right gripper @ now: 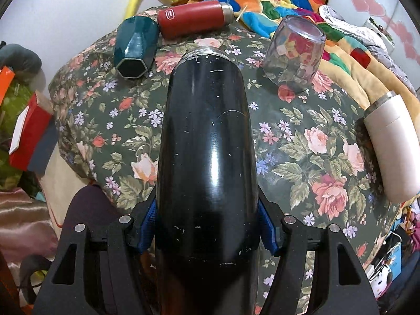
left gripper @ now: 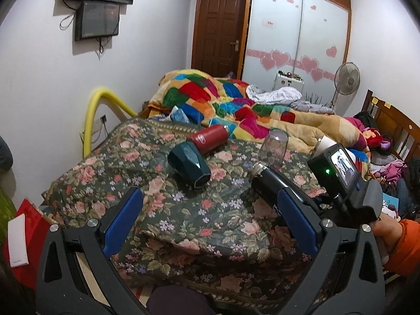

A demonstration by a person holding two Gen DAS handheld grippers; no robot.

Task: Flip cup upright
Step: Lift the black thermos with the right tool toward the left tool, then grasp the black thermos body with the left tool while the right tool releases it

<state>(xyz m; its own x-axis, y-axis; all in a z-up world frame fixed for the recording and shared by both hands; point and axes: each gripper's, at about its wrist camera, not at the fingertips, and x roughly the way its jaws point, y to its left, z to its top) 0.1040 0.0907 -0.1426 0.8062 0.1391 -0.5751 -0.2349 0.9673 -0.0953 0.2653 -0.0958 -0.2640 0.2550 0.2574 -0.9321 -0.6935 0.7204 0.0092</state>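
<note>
The floral quilt [right gripper: 302, 157] covers the near end of the bed and carries all the vessels. Largest among them is the black cup [right gripper: 207, 141], a tall flask-shaped vessel, held lengthwise by the right gripper [right gripper: 207, 225]; its jaws are closed on the lower body, and the steel rim points away toward the far edge of the quilt. It appears lifted and roughly horizontal, not yet upright.

A red bottle [right gripper: 194, 19] lies on its side at the far edge, with a green faceted cup [right gripper: 135, 46] on its side just beside it at the far left corner. A white cup [right gripper: 393, 147] lies tipped at the right edge. A clear glass [right gripper: 295, 52] stands mouth-down toward the far right.

The left gripper [left gripper: 210, 225] hovers over the near edge, jaws wide apart, holding nothing.

Assessment: the grasp is made; rotation to vertical and setting down remain. The other vessels look untouched.
</note>
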